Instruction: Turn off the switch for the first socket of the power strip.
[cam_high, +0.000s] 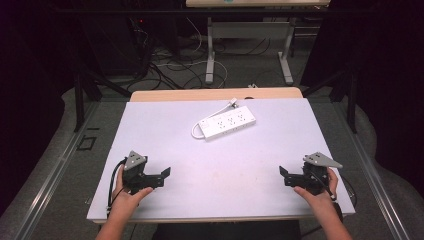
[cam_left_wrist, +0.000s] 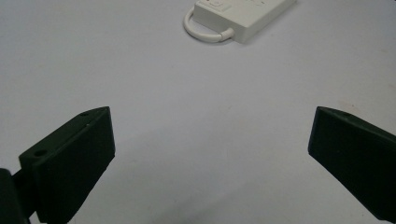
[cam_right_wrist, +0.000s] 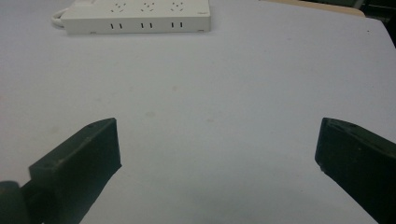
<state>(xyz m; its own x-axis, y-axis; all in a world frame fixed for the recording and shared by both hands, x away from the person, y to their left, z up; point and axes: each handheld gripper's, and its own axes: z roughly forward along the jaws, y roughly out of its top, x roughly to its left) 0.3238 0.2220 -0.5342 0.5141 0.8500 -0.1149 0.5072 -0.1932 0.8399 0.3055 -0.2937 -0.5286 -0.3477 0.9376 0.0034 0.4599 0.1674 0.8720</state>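
A white power strip (cam_high: 227, 123) lies at an angle on the pale table top (cam_high: 215, 165), in its far middle, with its white cord (cam_high: 197, 131) looped at the near-left end and a plug (cam_high: 233, 103) by the far edge. The left gripper (cam_high: 162, 176) rests low at the table's near left, open, with nothing between its jaws. At the near right the right gripper (cam_high: 285, 176) is likewise open and holds nothing. The strip (cam_left_wrist: 243, 16) shows at the top of the left gripper view and the strip (cam_right_wrist: 137, 17) at the top left of the right gripper view, well beyond both pairs of jaws.
A wooden edge (cam_high: 215, 94) runs along the table's far side. Beyond it stands another table frame (cam_high: 247, 47) with cables on the floor (cam_high: 170, 65). Dark curtains close in both sides.
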